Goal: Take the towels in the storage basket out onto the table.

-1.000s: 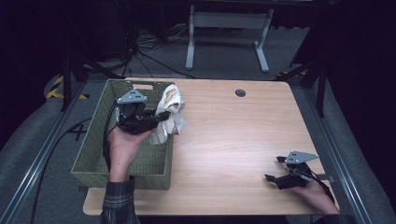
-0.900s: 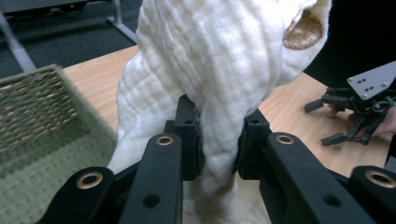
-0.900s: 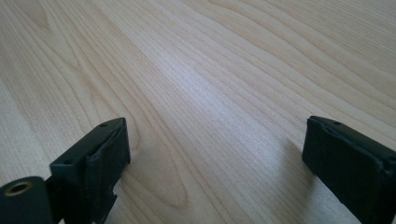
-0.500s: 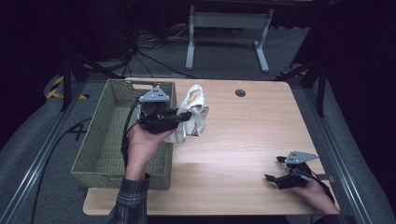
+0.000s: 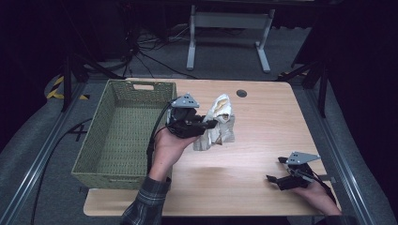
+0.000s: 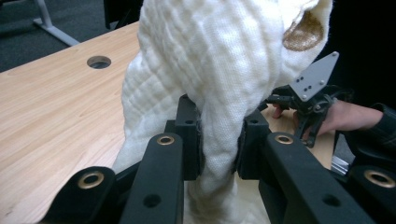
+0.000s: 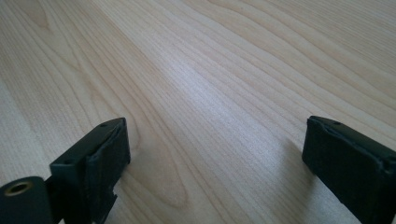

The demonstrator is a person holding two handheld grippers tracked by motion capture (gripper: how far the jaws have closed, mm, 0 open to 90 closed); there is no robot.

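Carried rightward since the earlier frames, off the green woven basket (image 5: 123,129) and out over the wooden surface (image 5: 253,159): one white knitted garment (image 5: 217,123), thick and quilted in texture, bunched and hanging, with a tan patch near its top. Pinched at a narrow fold between the jaws of the left gripper (image 5: 199,127), held aloft in a raised left hand (image 5: 170,146), forearm in a plaid sleeve reaching up from below. Rested low at the near right edge, unmoved: the right gripper (image 5: 277,179), jaws spread wide and empty. One garment, one basket, two grippers.
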